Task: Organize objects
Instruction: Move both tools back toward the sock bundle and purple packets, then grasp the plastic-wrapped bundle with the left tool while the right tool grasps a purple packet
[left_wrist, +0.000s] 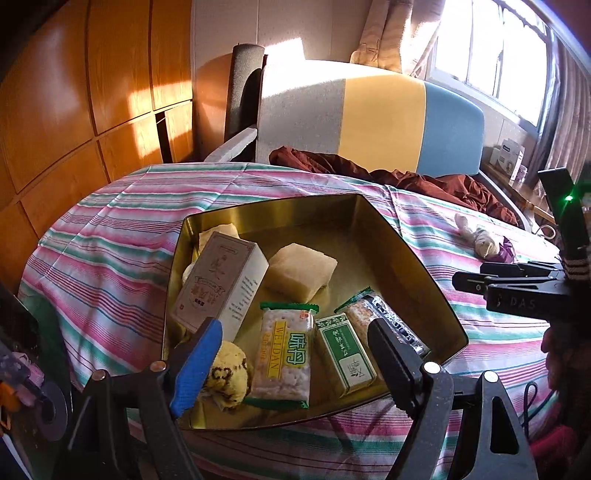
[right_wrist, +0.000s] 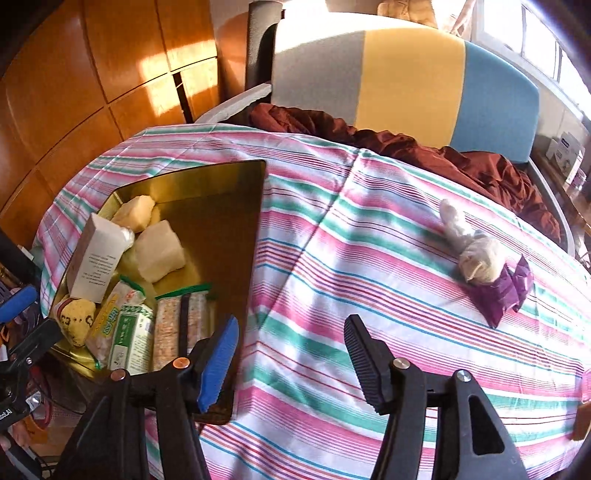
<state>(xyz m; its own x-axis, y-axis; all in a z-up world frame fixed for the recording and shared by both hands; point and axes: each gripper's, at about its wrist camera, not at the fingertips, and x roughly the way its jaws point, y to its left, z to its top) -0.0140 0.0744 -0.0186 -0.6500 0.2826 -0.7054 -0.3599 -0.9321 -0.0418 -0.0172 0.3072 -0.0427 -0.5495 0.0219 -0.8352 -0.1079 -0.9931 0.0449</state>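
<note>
1. The wrapped bun (right_wrist: 476, 258) is lying on the striped sheet (right_wrist: 332, 258), well apart from the gold tin (right_wrist: 207, 177).
2. The right gripper (right_wrist: 291, 360) is hovering wide and empty (likewise the left gripper (left_wrist: 295, 360)).
3. The bun is looking light and squashable; its middle is suiting a gentle grip.

A gold tin (left_wrist: 436, 291) lies open on the striped bed. Inside it a beige box (left_wrist: 221, 284) leans tilted at the left, with two pale blocks (left_wrist: 301, 275) beside it. At the near side lie a yellow bun (left_wrist: 227, 373), a Weidan cracker pack (left_wrist: 284, 354), a small green box (left_wrist: 345, 354) and a long cracker pack (left_wrist: 384, 317). Well apart on the bed, a white wrapped sweet (right_wrist: 471, 247) touches a purple wrapper (right_wrist: 504, 291).
</note>
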